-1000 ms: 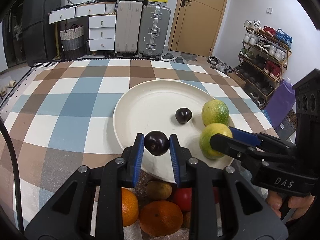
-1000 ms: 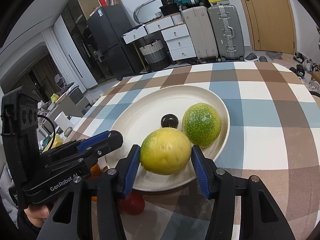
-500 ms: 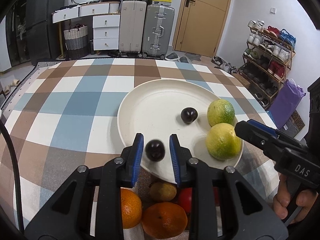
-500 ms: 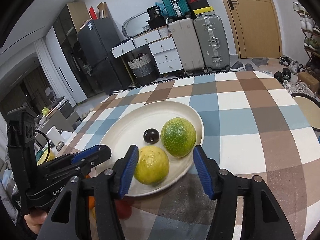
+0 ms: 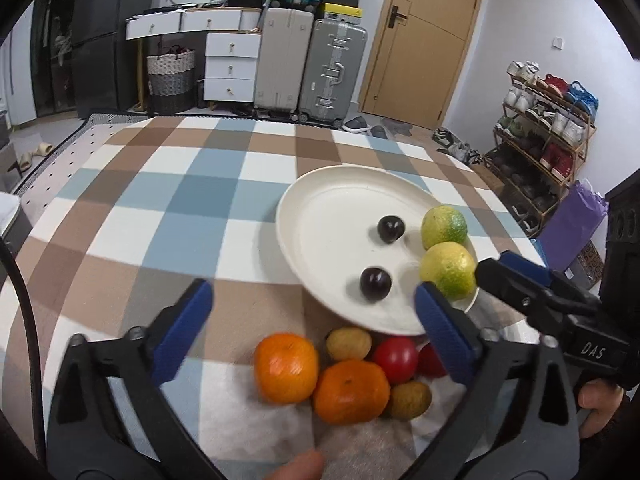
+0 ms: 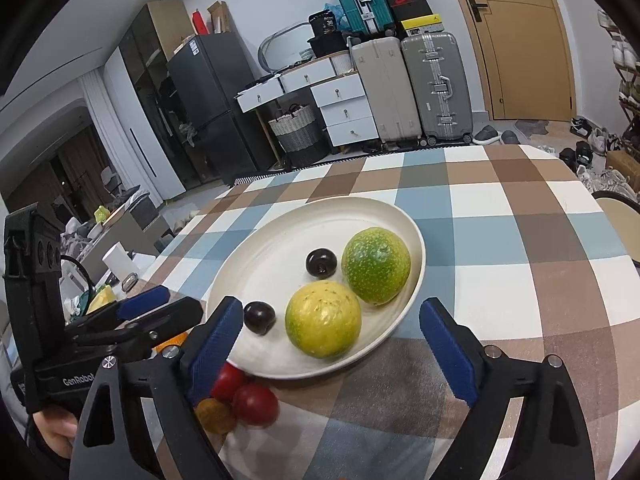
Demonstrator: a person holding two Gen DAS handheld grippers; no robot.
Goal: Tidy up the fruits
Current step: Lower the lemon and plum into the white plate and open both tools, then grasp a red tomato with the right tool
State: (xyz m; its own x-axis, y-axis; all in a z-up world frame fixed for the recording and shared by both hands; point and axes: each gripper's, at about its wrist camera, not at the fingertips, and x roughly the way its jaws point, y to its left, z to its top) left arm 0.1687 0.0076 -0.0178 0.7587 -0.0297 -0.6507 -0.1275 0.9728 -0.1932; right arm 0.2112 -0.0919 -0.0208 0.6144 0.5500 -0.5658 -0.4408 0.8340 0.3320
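Observation:
A cream plate [image 5: 324, 216] [image 6: 272, 256] on the checked tablecloth holds two dark plums [image 5: 375, 283] [image 5: 391, 229] and two yellow-green citrus fruits [image 5: 447, 270] [image 5: 444, 226]. In the right wrist view the plums [image 6: 260, 317] [image 6: 321, 263] and citrus [image 6: 323, 324] [image 6: 376, 266] show too. My left gripper [image 5: 310, 324] is open and empty, above the loose pile: two oranges [image 5: 286, 368] [image 5: 351, 391], red fruits [image 5: 395, 358] and small brown fruits [image 5: 348, 344]. My right gripper [image 6: 332, 344] is open and empty at the plate's near rim.
The pile lies on a white cloth [image 5: 256, 432] at the table's near edge. The right gripper [image 5: 532, 296] reaches in from the right of the left wrist view. Suitcases [image 5: 332, 68], drawers and a shoe rack [image 5: 540, 136] stand beyond the table.
Both grippers opened wide and drew back. The left let its dark plum go onto the plate; the right let its yellow-green citrus go onto the plate beside the other one.

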